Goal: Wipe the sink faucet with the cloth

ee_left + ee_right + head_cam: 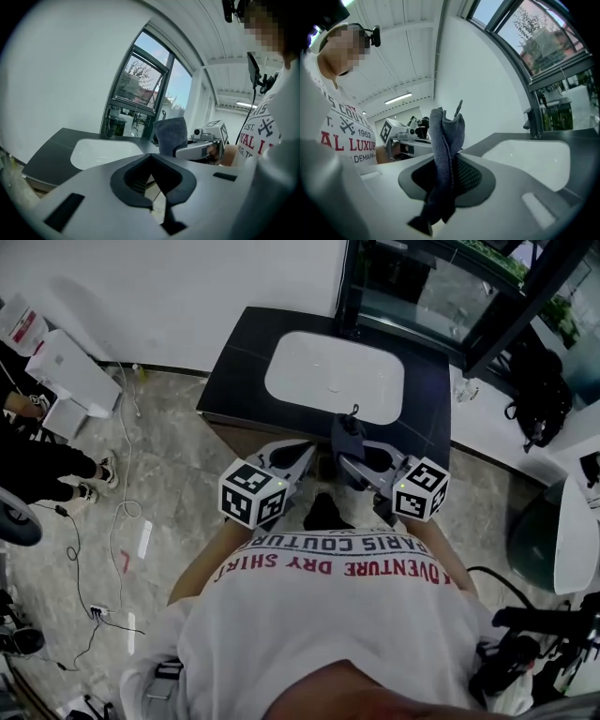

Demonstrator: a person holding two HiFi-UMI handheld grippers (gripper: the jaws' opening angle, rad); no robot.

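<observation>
A dark blue cloth (446,145) stands pinched upright in my right gripper (445,176), which is shut on it. In the head view that cloth (348,437) and right gripper (351,463) are just in front of the white sink (309,371), near my chest. The left gripper view also shows the cloth (171,135) off to its right. My left gripper (302,456) is beside the right one, its jaws (157,182) closed with nothing between them. A dark faucet (532,123) rises at the basin's far rim, well away from both grippers.
The sink sits in a dark counter (234,362) against a white wall, with a dark window frame (487,329) behind. People's legs (56,470), white boxes (70,371) and floor cables (89,549) are on the left. A black backpack (542,390) is on the right.
</observation>
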